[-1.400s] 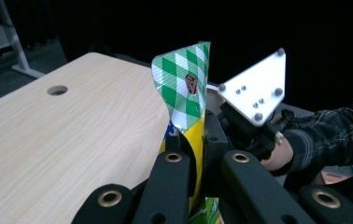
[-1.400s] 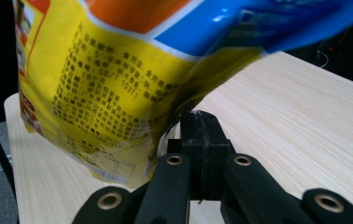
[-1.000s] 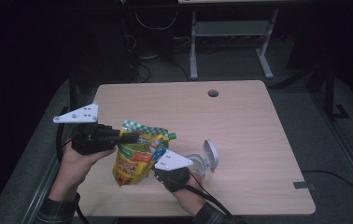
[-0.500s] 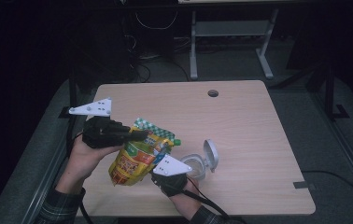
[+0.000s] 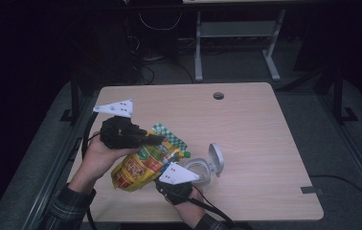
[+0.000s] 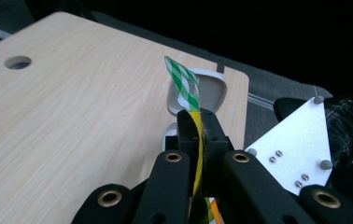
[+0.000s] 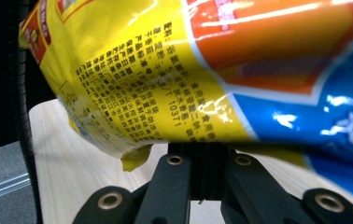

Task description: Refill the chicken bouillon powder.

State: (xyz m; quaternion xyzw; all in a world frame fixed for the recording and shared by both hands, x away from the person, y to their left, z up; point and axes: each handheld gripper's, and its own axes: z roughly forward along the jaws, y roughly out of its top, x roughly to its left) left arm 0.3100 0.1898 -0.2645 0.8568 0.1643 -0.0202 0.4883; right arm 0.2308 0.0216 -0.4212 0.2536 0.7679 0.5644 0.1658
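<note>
left gripper (image 5: 156, 139) pinches the bag (image 5: 143, 163) at its top edge — bag slanting down-left, right gripper (image 7: 207, 156) pressed together just beneath it.

Left tool (image 5: 156, 139) raised, jaws clamped, right tool (image 5: 172, 184) low, jaws closed, both forearms angled inward

The snack bag (image 5: 143, 163) is yellow with orange, red and blue panels (its sealed top is green-and-white checked); the surface (image 5: 255, 129) is pale woodgrain.
</note>
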